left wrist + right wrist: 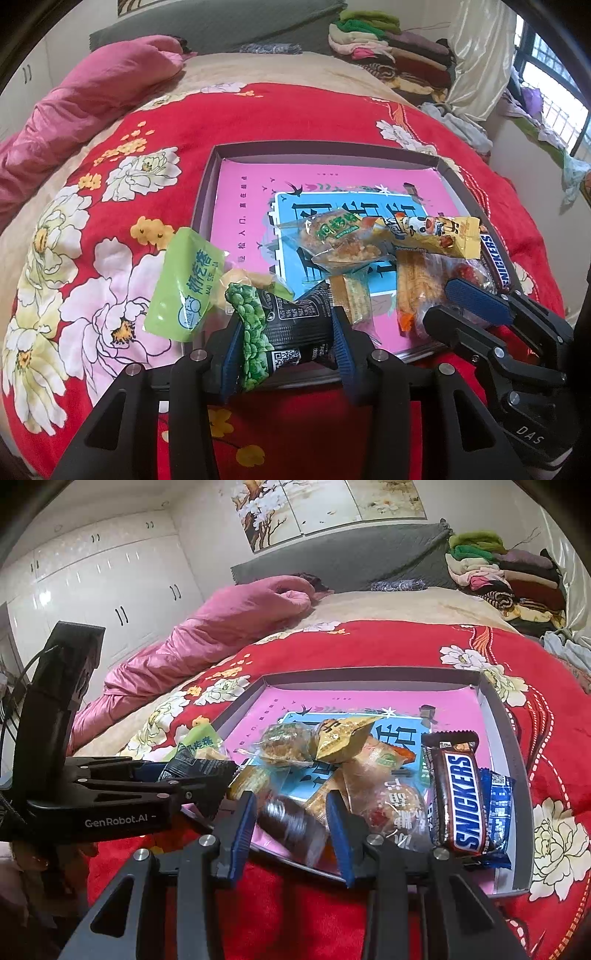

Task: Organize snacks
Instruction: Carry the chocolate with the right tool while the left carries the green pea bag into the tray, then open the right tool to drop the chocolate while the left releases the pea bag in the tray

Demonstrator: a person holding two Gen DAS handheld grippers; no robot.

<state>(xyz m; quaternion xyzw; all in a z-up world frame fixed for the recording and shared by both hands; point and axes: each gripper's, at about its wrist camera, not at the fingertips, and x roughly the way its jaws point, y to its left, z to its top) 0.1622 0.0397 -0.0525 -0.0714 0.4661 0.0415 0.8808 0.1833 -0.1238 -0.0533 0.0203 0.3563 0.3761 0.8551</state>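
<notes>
Your left gripper point(284, 332) is closed on a black snack packet point(291, 332) printed with green peas. The blue pads point(341, 343) bear on both sides of the packet, which is crushed slightly at the waist. You hold it at the near rim of the shallow cardboard box point(207, 192), probably so that the packet can be lowered among the other snacks without disturbing them.

Your right gripper point(291, 823) is partly closed around a dark, round-ended wrapped item point(291, 827). This item is blurred in the right wrist view, so you cannot tell whether the pads actually touch it or merely bracket it. It lies over the near edge of the box.

The box rests on a red floral bedspread point(258, 122) and has a pink printed liner point(243, 199). The snacks are heaped toward the near side:
- A Snickers bar point(458, 801) lies lengthwise near the right wall, on top of a blue packet point(498, 805).
- A yellow cartoon-printed stick pack point(428, 236) lies across clear-wrapped pastries point(332, 240).
- A light green pouch point(184, 284) leans over the left rim, partly outside the box.

The far half of the liner is bare. The light green pouch appears not yet stowed.
</notes>
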